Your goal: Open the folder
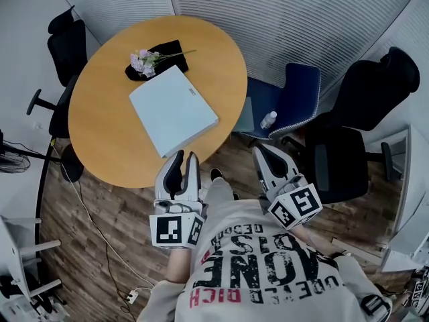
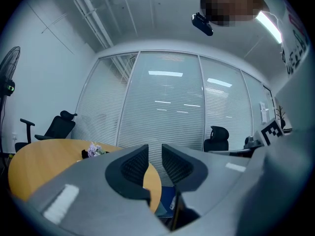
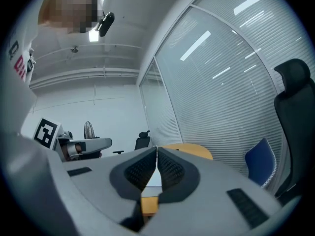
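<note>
A closed pale blue folder [image 1: 173,109] lies flat on the round wooden table [image 1: 100,133], its near corner by the table's front edge. My left gripper [image 1: 185,158] hovers just off that front edge, level, and its jaws stand apart with nothing between them [image 2: 155,152]. My right gripper [image 1: 261,151] is to the right of the table, over the floor, and its jaws [image 3: 156,154] touch at the tips and hold nothing. Neither gripper touches the folder.
A pink flower sprig [image 1: 144,62] lies on a black cloth [image 1: 167,51] behind the folder. A blue chair [image 1: 295,92] with a water bottle [image 1: 268,119] stands right of the table. Black office chairs [image 1: 365,106] [image 1: 67,45] stand at both sides.
</note>
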{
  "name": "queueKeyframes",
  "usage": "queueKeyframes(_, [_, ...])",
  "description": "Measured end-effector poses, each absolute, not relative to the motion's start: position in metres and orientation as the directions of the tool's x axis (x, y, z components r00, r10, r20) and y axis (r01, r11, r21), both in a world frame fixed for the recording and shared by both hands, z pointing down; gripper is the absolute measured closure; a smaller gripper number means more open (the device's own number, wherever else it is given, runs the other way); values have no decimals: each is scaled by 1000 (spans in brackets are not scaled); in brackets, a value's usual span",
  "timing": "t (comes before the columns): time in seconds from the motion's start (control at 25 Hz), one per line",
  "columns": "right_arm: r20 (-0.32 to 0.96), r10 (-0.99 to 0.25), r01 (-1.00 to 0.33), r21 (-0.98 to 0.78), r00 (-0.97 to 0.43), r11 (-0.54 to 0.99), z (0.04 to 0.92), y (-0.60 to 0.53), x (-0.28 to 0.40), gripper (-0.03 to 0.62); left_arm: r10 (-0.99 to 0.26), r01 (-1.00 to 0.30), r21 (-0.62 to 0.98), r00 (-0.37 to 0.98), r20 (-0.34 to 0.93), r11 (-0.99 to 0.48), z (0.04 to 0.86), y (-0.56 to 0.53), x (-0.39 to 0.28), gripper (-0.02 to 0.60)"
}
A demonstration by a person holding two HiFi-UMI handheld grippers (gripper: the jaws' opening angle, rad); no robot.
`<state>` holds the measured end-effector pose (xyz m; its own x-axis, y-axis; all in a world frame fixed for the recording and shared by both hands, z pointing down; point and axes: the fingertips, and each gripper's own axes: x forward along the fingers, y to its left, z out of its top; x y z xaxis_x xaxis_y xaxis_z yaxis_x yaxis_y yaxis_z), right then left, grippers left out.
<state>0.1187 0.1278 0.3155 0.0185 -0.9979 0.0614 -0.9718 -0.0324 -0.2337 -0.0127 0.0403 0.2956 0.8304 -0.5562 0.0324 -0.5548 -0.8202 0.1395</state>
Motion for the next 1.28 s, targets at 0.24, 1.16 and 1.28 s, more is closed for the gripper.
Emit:
queueKeyframes(0.24, [78,-997,-969,-245,11,-30,319,106,132,582,-555,-557,141,830,56,-819,302,20,0,488])
queueKeyframes(1.16, [163,-979,-963,-259,-121,76,342,-53,155,582,-607,-621,201,783,135,-757,334,-124,29,499])
queueKeyframes(1.28, [175,-974,-958,-271,-143,92,347,-61,151,582,-617,-632,207,774,141,-746,337,-129,24,502])
